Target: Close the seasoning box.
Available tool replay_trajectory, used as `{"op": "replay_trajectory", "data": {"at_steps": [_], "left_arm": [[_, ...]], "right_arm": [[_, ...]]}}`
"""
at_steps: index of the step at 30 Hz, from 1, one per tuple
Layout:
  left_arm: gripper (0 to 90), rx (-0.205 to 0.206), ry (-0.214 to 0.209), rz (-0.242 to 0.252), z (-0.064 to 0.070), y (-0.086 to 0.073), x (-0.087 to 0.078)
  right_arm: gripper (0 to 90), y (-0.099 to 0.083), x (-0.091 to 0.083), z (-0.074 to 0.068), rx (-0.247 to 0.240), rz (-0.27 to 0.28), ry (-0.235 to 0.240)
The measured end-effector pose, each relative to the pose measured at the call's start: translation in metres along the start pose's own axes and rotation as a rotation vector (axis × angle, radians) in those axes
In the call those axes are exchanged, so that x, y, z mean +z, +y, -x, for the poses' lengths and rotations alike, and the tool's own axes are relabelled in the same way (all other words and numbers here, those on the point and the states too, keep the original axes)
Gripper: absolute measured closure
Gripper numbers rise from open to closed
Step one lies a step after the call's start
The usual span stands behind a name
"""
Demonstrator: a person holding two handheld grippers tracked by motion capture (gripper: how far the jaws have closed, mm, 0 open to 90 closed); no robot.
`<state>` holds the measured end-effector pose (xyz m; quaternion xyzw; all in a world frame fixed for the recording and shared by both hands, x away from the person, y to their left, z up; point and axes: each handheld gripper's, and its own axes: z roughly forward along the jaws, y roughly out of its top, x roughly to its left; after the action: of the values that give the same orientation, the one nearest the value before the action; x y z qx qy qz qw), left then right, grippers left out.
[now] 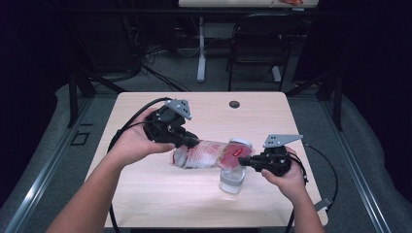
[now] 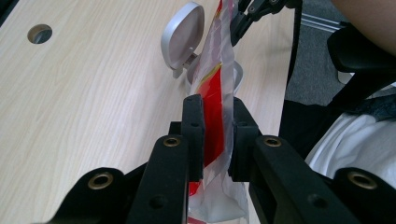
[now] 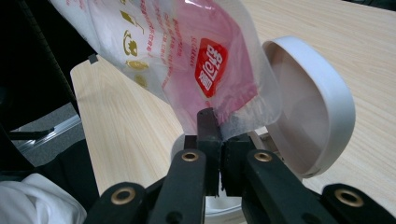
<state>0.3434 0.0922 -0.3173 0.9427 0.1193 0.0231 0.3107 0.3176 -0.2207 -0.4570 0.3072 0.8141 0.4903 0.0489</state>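
Plastic pouch (image 1: 206, 154) (clear, red label) is pinched at one end by left gripper (image 1: 190, 141), held above the wooden table (image 1: 145, 194); other end is clamped by right gripper (image 1: 244, 162) over open flip-lid container (image 1: 232, 178).

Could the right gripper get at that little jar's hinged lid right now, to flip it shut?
Probably not yet. The right gripper is shut on a corner of the plastic bag, which hangs over the open jar. The lid stands beside its jaws, but it would have to let go first.
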Motion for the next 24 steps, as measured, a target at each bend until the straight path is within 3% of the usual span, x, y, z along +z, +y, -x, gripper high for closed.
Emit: {"op": "replay_trajectory", "data": {"at_steps": [24], "left_arm": [[80.8, 0.004, -0.005, 0.002, -0.0002, 0.0024, 0.0012]], "right_arm": [[86.0, -0.0007, -0.0011, 0.0007, 0.003, 0.009, -0.014]]}}
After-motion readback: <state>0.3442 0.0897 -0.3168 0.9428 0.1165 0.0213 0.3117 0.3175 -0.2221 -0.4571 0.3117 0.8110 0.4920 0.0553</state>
